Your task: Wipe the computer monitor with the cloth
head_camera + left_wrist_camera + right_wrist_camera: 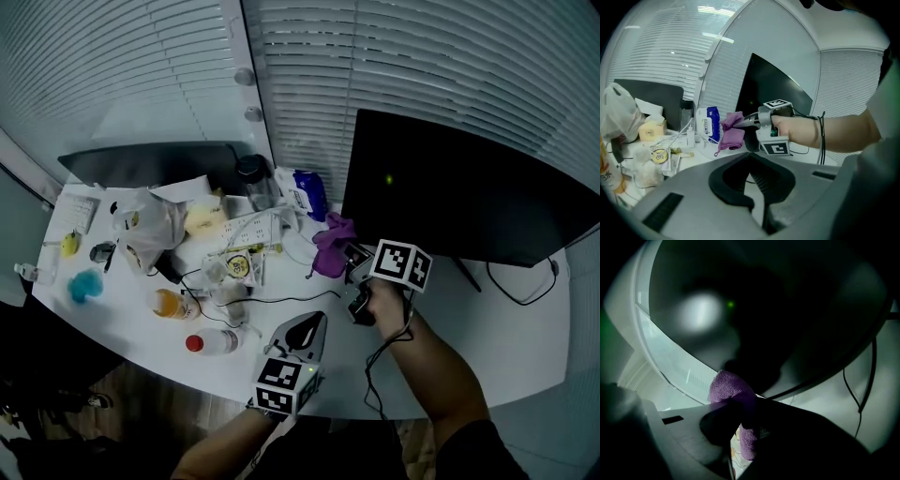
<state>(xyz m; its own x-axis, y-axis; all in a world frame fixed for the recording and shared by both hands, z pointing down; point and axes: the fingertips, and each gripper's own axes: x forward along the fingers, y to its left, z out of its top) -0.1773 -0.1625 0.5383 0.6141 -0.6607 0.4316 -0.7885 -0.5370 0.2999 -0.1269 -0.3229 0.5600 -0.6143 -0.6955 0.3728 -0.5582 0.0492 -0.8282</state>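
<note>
The right gripper [736,401] has its jaws clenched on the purple cloth [731,386]. The cloth bulges above the jaws and hangs down below them, so its long axis is roughly vertical. The bunched top points at the lower left corner of the dark monitor [459,187], which stretches sideways across the white table [469,328], its screen facing the person. The left gripper [750,157] sits low at the table's near edge, jaws together and holding nothing. A blue wipes packet [311,192], cables and bottles crowd the table left of the cloth.
</note>
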